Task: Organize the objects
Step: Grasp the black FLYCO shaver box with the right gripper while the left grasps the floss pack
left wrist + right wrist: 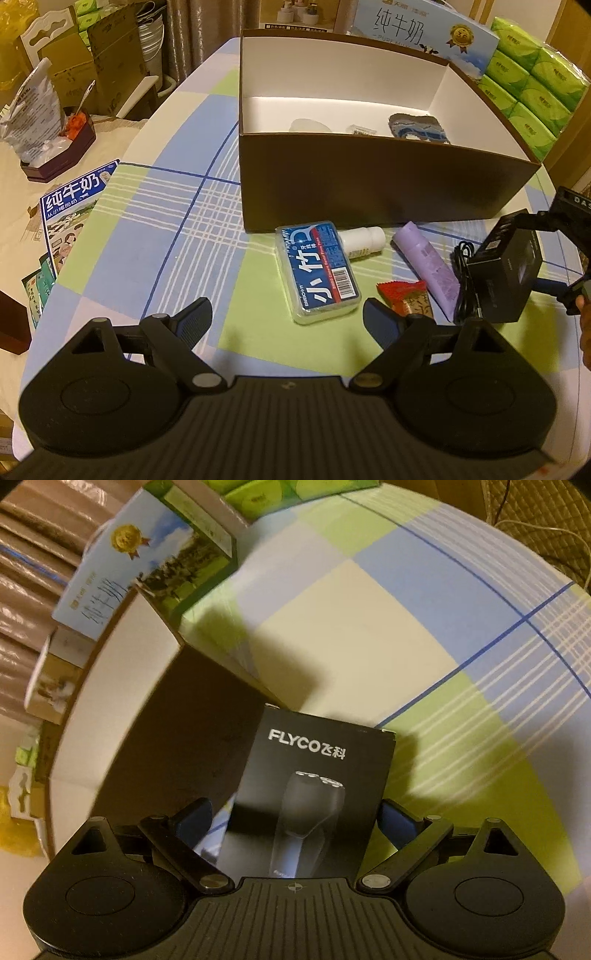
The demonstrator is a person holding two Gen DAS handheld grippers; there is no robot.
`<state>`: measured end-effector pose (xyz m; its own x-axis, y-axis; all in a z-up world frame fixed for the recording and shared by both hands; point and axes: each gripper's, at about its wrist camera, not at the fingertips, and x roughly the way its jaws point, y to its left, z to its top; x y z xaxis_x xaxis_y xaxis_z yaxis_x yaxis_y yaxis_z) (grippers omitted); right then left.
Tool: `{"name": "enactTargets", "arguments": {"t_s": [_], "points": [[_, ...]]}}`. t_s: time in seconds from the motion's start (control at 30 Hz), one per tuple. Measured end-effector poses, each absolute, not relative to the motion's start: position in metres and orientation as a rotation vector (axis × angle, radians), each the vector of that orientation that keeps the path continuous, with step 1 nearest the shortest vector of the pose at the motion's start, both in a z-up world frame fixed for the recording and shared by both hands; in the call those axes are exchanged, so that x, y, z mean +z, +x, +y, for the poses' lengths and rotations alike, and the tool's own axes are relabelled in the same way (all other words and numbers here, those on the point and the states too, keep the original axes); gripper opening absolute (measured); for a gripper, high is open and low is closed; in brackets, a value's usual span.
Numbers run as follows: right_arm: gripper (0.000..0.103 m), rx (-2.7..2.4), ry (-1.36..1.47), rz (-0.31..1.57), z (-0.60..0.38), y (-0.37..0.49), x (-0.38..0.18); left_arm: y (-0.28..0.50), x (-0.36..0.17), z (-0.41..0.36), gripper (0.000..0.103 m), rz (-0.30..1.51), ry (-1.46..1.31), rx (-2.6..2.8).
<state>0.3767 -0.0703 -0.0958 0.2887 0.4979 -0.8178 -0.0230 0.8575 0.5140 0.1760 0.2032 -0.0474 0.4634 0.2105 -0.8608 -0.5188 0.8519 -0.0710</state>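
A brown box with a white inside stands open on the checked tablecloth and holds a few small items, among them a blue-grey cloth. In front of it lie a blue floss-pick case, a small white bottle, a purple tube, a red snack packet and a black cable. My left gripper hovers open just short of the floss-pick case. My right gripper is shut on a black shaver box, held tilted beside the brown box's corner. The left wrist view shows the shaver box at far right.
A milk carton case and stacked green tissue packs stand behind and right of the brown box. A milk leaflet lies at the table's left edge. Beyond it are a dark tray with a plastic bag and cardboard boxes.
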Motion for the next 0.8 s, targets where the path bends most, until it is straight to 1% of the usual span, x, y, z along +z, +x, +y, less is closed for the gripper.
{"name": "enactTargets", "arguments": {"t_s": [0.07, 0.1, 0.17, 0.37, 0.53, 0.67, 0.8], "points": [[0.091, 0.37, 0.429, 1.244, -0.068, 0.376, -0.096, 0.178, -0.05, 0.204, 0.086, 0.996, -0.345, 0.457], [0.085, 0.375, 0.407, 1.241, -0.067, 0.376, -0.096, 0.179, -0.051, 0.204, 0.086, 0.999, -0.344, 0.457], [0.081, 0.397, 0.366, 1.23, -0.066, 0.375, -0.094, 0.181, -0.054, 0.204, 0.086, 1.004, -0.344, 0.453], [0.08, 0.469, 0.31, 1.214, -0.083, 0.375, -0.084, 0.187, -0.063, 0.202, 0.086, 1.01, -0.336, 0.433], [0.08, 0.513, 0.171, 1.172, -0.101, 0.369, -0.076, 0.196, -0.073, 0.202, 0.085, 1.004, -0.332, 0.418], [0.08, 0.544, 0.084, 1.176, -0.107, 0.372, -0.077, 0.211, -0.084, 0.203, 0.085, 1.021, -0.32, 0.411], [0.08, 0.584, -0.095, 1.178, -0.106, 0.363, -0.08, 0.228, -0.096, 0.205, 0.085, 1.034, -0.302, 0.412]]}}
